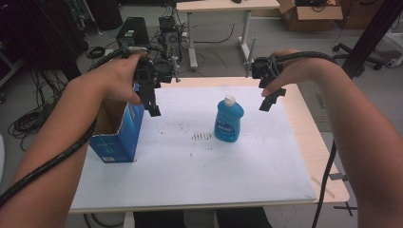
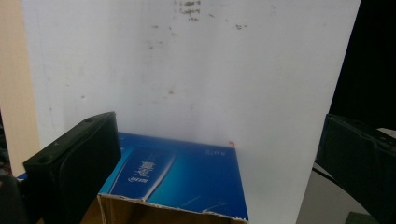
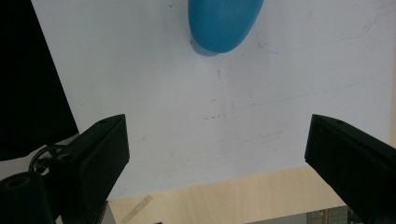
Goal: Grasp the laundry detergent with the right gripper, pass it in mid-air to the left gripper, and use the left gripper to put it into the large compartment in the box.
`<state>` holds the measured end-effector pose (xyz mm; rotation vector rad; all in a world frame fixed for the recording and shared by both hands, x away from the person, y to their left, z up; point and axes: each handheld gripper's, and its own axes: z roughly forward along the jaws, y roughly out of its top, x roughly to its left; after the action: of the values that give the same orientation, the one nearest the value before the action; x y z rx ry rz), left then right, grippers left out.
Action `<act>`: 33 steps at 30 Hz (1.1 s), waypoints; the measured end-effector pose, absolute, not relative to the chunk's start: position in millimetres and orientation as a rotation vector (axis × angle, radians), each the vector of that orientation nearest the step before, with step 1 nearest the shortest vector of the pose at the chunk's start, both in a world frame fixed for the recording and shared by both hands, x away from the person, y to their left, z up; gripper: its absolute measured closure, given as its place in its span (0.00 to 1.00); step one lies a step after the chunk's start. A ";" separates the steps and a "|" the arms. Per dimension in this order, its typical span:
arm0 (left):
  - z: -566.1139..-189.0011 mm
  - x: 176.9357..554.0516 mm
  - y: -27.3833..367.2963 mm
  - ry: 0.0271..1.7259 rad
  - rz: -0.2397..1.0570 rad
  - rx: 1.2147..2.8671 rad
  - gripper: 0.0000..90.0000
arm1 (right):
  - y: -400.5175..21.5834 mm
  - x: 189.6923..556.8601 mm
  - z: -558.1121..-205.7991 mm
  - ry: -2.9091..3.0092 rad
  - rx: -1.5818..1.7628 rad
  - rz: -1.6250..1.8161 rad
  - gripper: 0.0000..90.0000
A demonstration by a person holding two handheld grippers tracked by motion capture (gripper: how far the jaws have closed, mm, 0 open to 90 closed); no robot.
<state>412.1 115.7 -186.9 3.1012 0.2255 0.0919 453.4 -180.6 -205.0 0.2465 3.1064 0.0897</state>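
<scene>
You hold both grippers above a white mat (image 1: 190, 166) on the table, jaws wide and empty. Your left gripper (image 1: 153, 103) hangs over the open top of a blue cardboard box (image 1: 116, 137) at the mat's left edge. Your right gripper (image 1: 271, 100) hovers near a blue plastic bottle with a white cap (image 1: 228, 119), which stands upright mid-mat, forward and to the left of those jaws. The right hand (image 1: 294, 71) looks the nearer one for a grasp across the bottle's vertical axis.
</scene>
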 end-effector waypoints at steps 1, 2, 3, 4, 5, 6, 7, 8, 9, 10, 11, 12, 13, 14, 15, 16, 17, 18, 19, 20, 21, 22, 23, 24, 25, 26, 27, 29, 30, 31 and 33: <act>-186.9 412.1 115.7 0.225 0.092 3.101 0.00 | -180.6 453.4 -205.0 3.106 0.246 0.090 0.07; -187.2 411.8 115.3 0.227 0.090 3.100 0.00 | -180.8 453.6 -205.0 3.107 0.243 0.090 0.07; -187.5 411.0 114.6 0.229 0.087 3.097 0.00 | -181.0 453.5 -204.9 3.104 0.243 0.090 0.07; -188.1 410.1 113.7 0.234 0.083 3.099 0.00 | -181.7 453.4 -204.9 3.105 0.240 0.098 0.07; -188.1 410.1 113.7 0.234 0.083 3.099 0.00 | -182.1 453.1 -205.0 3.102 0.239 0.099 0.07; -188.5 409.0 112.4 0.241 0.075 3.101 0.00 | -182.4 452.8 -204.8 3.100 0.237 0.095 0.07; -188.9 408.5 111.8 0.243 0.071 3.096 0.00 | -183.0 452.5 -204.9 3.101 0.234 0.100 0.07; -189.5 408.1 111.3 0.251 0.066 3.097 0.00 | -183.6 452.1 -205.2 3.102 0.236 0.107 0.07; -189.9 408.1 110.5 0.260 0.064 3.108 0.00 | -184.4 451.9 -205.5 3.099 0.234 0.109 0.07; -189.9 408.1 110.5 0.260 0.064 3.108 0.00 | -185.3 451.1 -206.3 3.100 0.237 0.114 0.07; -190.6 408.0 109.7 0.271 0.067 3.120 0.00 | -186.4 450.1 -207.3 3.104 0.236 0.117 0.07; -192.1 407.7 108.5 0.278 0.065 3.132 0.00 | -187.6 449.0 -208.6 3.106 0.235 0.125 0.07; -192.3 407.1 108.0 0.279 0.059 3.135 0.00 | -188.8 448.0 -209.7 3.107 0.237 0.127 0.07; -192.3 407.1 108.0 0.279 0.059 3.135 0.00 | -190.2 446.9 -211.3 3.109 0.235 0.132 0.07; -193.1 405.2 107.8 0.272 0.053 3.130 0.00 | -191.8 445.9 -212.8 3.110 0.237 0.133 0.07; -193.3 404.2 107.8 0.268 0.054 3.126 0.00 | -193.4 444.8 -214.0 3.110 0.243 0.132 0.07; -193.5 402.7 107.8 0.271 0.056 3.126 0.00 | -195.3 443.9 -215.3 3.110 0.246 0.144 0.07; -193.5 402.7 107.8 0.271 0.056 3.126 0.00 | -197.2 443.2 -216.3 3.110 0.247 0.155 0.07; -194.0 401.1 107.9 0.269 0.059 3.124 0.00 | -197.2 443.2 -216.3 3.110 0.247 0.155 0.07; -195.3 398.2 107.8 0.267 0.057 3.122 0.00 | -200.9 441.6 -218.6 3.106 0.262 0.175 0.07; -196.5 396.9 107.7 0.252 0.053 3.123 0.00 | -202.6 440.7 -220.0 3.108 0.265 0.184 0.07; -197.9 394.3 107.6 0.261 0.046 3.123 0.00 | -204.1 439.9 -221.6 3.108 0.265 0.192 0.07; -199.3 392.5 107.6 0.253 0.033 3.121 0.00 | -205.4 438.9 -223.1 3.105 0.270 0.192 0.07; -200.9 390.3 107.5 0.252 0.015 3.120 0.00 | -206.6 438.1 -224.4 3.106 0.271 0.195 0.07; -200.9 390.3 107.5 0.252 0.015 3.120 0.00 | -206.6 438.1 -224.4 3.106 0.271 0.195 0.07; -202.4 388.5 107.5 0.257 0.007 3.121 0.00 | -207.9 437.1 -226.2 3.110 0.278 0.205 0.07; -203.1 387.4 107.4 0.261 0.003 3.127 0.00 | -208.8 436.3 -227.7 3.111 0.281 0.205 0.07; -205.6 383.8 106.9 0.278 -0.011 3.132 0.00 | -209.9 435.2 -229.3 3.111 0.287 0.206 0.07; -207.7 379.6 106.0 0.271 -0.008 3.135 0.00 | -210.9 434.3 -231.0 3.105 0.285 0.219 0.07; -207.7 379.6 106.0 0.271 -0.008 3.135 0.00 | -210.9 434.3 -231.0 3.105 0.285 0.219 0.07; -209.3 373.7 103.7 0.250 -0.010 3.132 0.00 | -212.4 432.2 -234.1 3.104 0.293 0.229 0.07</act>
<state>373.7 103.7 -209.3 3.1319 0.2500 -0.0100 432.2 -212.4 -234.1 0.2927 3.1037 0.2288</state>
